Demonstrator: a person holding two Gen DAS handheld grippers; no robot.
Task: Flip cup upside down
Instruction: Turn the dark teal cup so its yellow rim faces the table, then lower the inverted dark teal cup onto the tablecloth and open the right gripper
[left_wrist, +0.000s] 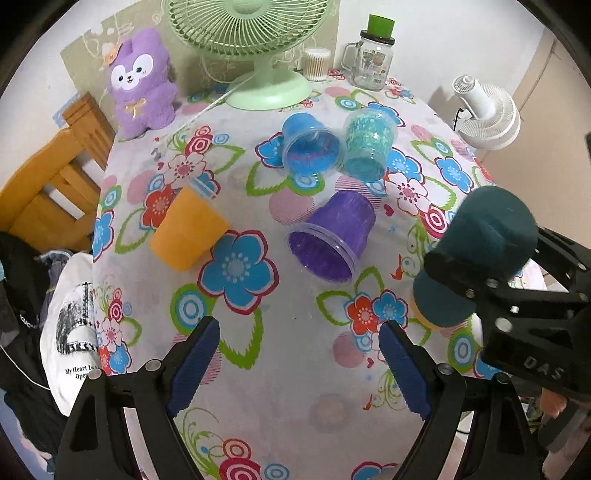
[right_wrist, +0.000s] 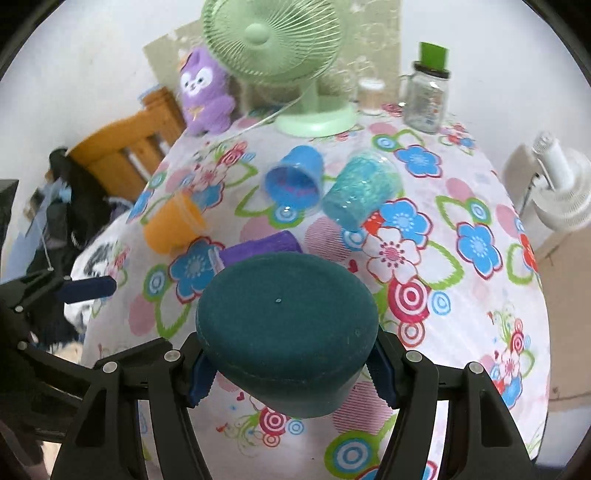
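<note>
My right gripper (right_wrist: 291, 369) is shut on a dark teal cup (right_wrist: 288, 317) and holds it above the floral tablecloth, base toward the camera. It also shows in the left wrist view (left_wrist: 476, 258) at the right, tilted with its base up. My left gripper (left_wrist: 299, 365) is open and empty over the cloth. A purple cup (left_wrist: 332, 236) lies on its side ahead of it. A blue cup (left_wrist: 310, 144), a glittery turquoise cup (left_wrist: 369, 144) and an orange cup (left_wrist: 188, 229) also lie on their sides.
A green desk fan (left_wrist: 258, 55), a purple plush toy (left_wrist: 142, 81), a cotton swab box (left_wrist: 316, 64) and a glass jar mug (left_wrist: 371, 59) stand at the table's back. A white fan (left_wrist: 487, 110) is off right. A wooden chair (left_wrist: 48, 177) is at left.
</note>
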